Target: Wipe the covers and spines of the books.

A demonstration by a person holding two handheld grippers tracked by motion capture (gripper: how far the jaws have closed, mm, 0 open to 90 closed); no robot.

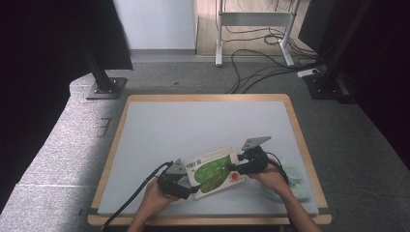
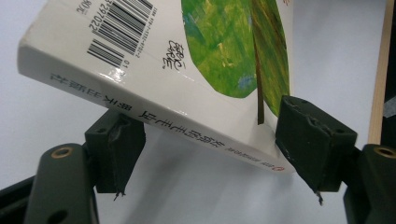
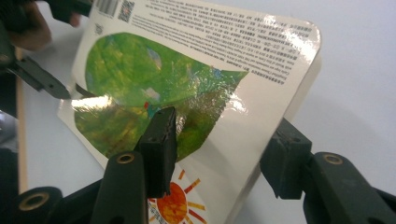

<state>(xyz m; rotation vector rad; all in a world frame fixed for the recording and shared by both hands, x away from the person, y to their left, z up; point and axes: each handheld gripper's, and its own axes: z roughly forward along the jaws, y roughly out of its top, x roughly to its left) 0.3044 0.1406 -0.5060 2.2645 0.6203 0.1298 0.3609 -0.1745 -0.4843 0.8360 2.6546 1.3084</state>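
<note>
High view: a glossy white hardcover picture book (image 1: 213, 169) with a big green leaf and an orange sun on its cover lies toward the near edge of the pale grey tabletop (image 1: 193, 125), between the two hands. The left tool (image 1: 186, 187) sits at the book's near-left corner, the right tool (image 1: 238, 165) at its right end. Pale mint objects (image 1: 293, 180) rest by the right forearm; what they are I cannot tell.

Left gripper view: the book (image 2: 187, 60) is tilted up off the tabletop, spine edge toward the camera. The left tool (image 2: 217, 158) stands partly open, its jaws straddling the spine; the right-hand jaw touches the corner, the other stands clear below, so nothing is clamped.

Right gripper view: the right tool (image 3: 219, 154) is also partly open, one jaw over the cover, the other behind the board; whether the pads press is not clear.

The book looks stiff, moderately light, with a slick laminated cover likely to slide in the pads. The thick spine or a board edge, gripped deep, seems the safest hold.
</note>
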